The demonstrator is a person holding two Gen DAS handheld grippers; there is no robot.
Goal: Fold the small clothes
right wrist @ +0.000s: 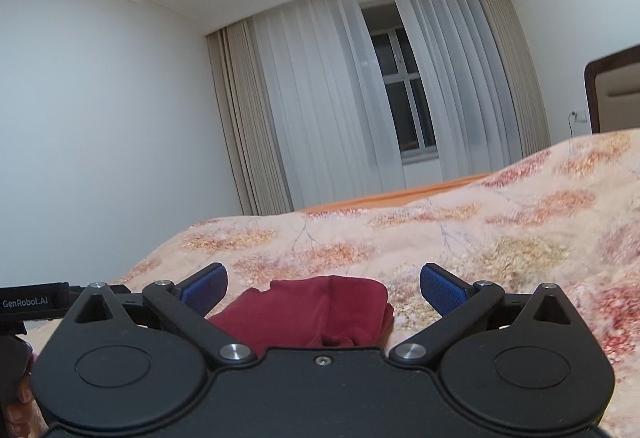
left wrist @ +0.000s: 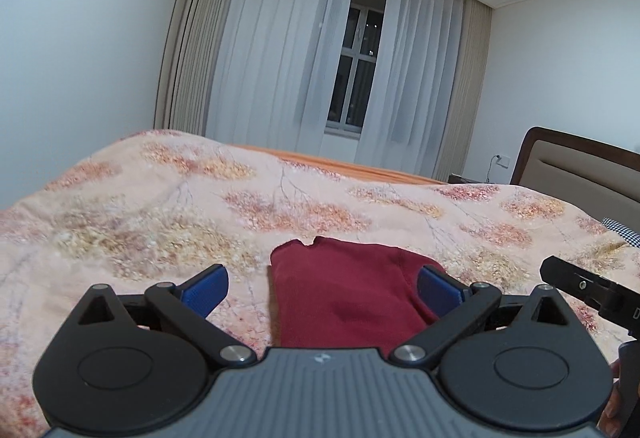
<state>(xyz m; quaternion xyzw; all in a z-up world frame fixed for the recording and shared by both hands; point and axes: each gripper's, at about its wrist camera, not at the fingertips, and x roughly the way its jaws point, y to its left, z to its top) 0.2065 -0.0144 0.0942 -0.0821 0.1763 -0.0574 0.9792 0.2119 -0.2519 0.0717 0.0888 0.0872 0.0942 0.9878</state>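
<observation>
A dark red garment [left wrist: 344, 294] lies folded flat on the flowered bedspread [left wrist: 160, 205], just ahead of both grippers. My left gripper [left wrist: 323, 288] hangs above its near end, jaws wide open, blue pads [left wrist: 204, 292] clear of the cloth. In the right wrist view the same red garment [right wrist: 316, 310] lies below and ahead of my right gripper [right wrist: 323, 288], which is also wide open and holds nothing. The right gripper's black body [left wrist: 588, 288] shows at the right edge of the left wrist view.
The bedspread [right wrist: 480, 238] covers a bed with an orange sheet [left wrist: 340, 165] at its far side. A padded headboard [left wrist: 580, 165] stands on the right. White curtains [left wrist: 280, 49] and a dark window [left wrist: 356, 65] fill the far wall. A checked cloth [left wrist: 622, 230] lies by the headboard.
</observation>
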